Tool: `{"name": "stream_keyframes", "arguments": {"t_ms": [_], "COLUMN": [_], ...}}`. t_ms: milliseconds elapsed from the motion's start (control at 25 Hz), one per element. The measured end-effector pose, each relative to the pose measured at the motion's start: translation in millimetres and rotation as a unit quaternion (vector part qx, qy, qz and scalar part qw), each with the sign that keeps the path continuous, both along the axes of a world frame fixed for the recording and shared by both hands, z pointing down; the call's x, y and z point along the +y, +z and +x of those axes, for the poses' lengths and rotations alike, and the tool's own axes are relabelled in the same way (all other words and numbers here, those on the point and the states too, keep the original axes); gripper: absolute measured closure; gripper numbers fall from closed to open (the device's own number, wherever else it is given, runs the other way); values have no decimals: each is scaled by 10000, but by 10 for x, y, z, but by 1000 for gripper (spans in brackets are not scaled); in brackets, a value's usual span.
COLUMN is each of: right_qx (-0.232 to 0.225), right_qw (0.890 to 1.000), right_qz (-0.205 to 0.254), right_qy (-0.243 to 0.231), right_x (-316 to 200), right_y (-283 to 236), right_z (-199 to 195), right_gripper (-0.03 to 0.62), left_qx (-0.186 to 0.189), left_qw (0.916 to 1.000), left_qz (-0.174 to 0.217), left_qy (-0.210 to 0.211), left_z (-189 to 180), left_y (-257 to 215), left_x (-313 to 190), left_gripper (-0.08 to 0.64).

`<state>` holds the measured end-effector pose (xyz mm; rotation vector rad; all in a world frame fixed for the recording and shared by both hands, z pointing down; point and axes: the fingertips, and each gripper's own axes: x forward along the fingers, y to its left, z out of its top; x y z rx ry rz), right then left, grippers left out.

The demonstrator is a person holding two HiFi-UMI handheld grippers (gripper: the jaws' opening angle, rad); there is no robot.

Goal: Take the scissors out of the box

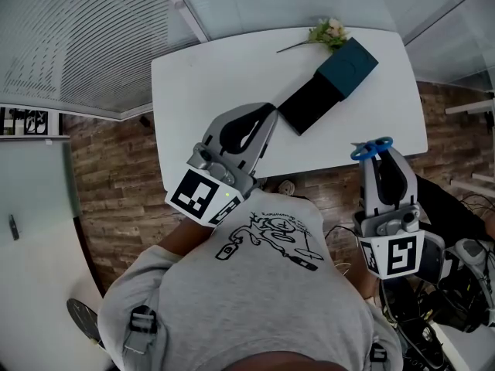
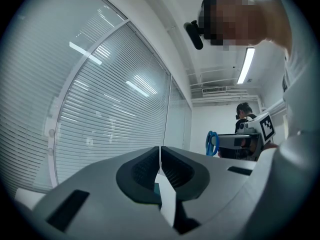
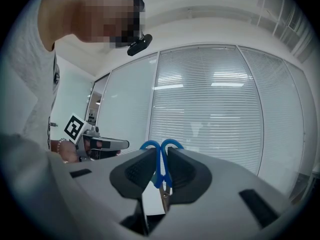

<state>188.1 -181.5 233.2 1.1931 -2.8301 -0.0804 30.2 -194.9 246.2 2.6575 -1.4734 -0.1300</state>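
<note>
- Right gripper (image 3: 160,156): clenched on the scissors (image 3: 161,169). In the right gripper view the two blue handle loops stand above the jaw tips, and the metal blades run back between the pads toward the camera.
- Scissors location: at the lower right of the head view, past the near edge of the table (image 1: 201,76) and above the wooden floor. They are well apart from the box (image 1: 349,66).
- Box: lies on the table at the upper centre-right of the head view. Its teal sleeve is pushed back and its black inner tray (image 1: 308,103) is slid out toward the person. The tray looks bare, but its dark surface hides detail.
- Left gripper (image 2: 160,153): jaws pressed together with nothing between them. In the head view it sits at centre, with its tips near the exposed end of the tray. Contact with the tray cannot be confirmed.
- A flower sprig (image 1: 329,31) lies at the far table edge, just beside the box; it is not involved.
- Progress assessment: removal appears complete, since the scissors are clear of the box and secured in the grip. At most, setting the scissors down is left; the task statement does not require it.
</note>
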Motion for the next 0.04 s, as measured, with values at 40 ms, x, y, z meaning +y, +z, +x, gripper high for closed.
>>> {"name": "stream_keyframes", "arguments": {"t_ms": [40], "right_qx": [2], "right_qw": [10000], "right_qz": [-5], "right_qy": [-6], "right_x": [-26], "right_y": [-4], "right_z": [12], "right_gripper": [512], "left_qx": [3], "left_qw": [10000], "left_qz": [-6], "left_qy": [-1], "left_z": [15], "left_y": [-3], "left_x": [-25], "left_gripper": [532]}}
